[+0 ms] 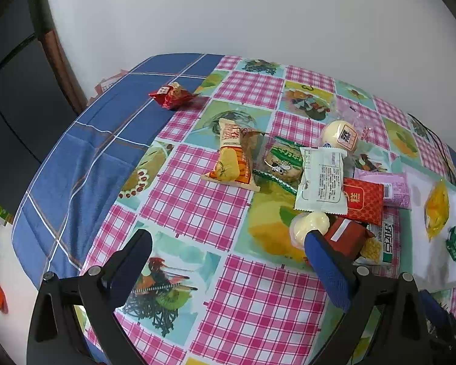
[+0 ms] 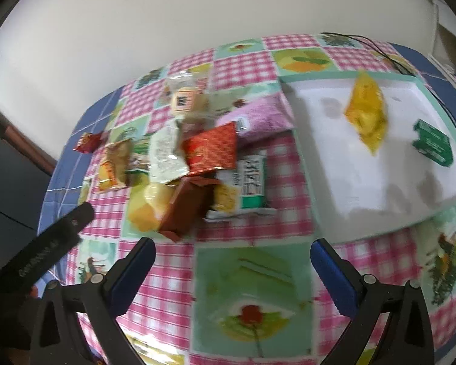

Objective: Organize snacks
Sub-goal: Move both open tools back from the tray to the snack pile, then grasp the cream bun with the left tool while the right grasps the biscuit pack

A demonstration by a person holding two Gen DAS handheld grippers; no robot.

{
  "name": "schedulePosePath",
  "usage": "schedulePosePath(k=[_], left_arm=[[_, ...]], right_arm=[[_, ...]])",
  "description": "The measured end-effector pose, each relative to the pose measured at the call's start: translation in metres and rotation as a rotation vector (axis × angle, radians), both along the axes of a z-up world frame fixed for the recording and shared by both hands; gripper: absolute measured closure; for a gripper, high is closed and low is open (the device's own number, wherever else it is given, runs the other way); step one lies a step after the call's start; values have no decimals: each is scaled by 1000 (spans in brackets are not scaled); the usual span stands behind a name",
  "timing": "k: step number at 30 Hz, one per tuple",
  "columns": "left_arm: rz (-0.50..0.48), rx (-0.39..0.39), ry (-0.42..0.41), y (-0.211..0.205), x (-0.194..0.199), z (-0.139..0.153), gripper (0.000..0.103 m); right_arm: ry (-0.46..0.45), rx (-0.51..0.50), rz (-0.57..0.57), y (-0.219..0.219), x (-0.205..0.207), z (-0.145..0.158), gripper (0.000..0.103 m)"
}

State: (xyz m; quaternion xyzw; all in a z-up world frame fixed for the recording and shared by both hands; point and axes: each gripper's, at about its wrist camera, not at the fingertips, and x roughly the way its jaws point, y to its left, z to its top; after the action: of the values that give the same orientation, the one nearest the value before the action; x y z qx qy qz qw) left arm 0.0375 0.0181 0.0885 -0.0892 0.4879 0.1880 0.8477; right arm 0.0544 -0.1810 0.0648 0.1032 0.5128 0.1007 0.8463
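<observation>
Snacks, mixed crinkly foil packets [image 1: 319,179], heaped beside white tray [image 2: 364,152]; yellow packet [image 2: 366,112] already inside. Both hand-held grippers [image 1: 228,243] [image 2: 232,252] apart, empty. Next: pick from heap.

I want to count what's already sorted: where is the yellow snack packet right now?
The yellow snack packet lies inside the white tray, at the table's right side, beside a small green packet and apart from the pile.

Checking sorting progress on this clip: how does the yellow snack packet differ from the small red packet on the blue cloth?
The yellow packet lies in the white tray; the small red packet lies alone on the blue cloth, outside the tray. The yellow one looks translucent, the red one opaque and printed. Both are sealed snacks, apart from the central pile.
</observation>
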Motion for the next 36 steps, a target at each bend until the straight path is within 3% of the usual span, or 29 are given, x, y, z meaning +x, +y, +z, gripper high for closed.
schedulePosePath(k=[7,16,23,36], left_arm=[[-22,-81,17,3,9,-4,3],[-81,-123,-11,-10,23,-2,3],[-79,-191,2,-11,39,-10,3],[-57,-313,82,-7,61,-39,3]], right_arm=[[6,42,-35,-2,8,0,0],[0,62,-85,-20,19,3,0],[16,-16,-41,-13,32,-4,17],[66,-71,11,1,55,-24,30]])
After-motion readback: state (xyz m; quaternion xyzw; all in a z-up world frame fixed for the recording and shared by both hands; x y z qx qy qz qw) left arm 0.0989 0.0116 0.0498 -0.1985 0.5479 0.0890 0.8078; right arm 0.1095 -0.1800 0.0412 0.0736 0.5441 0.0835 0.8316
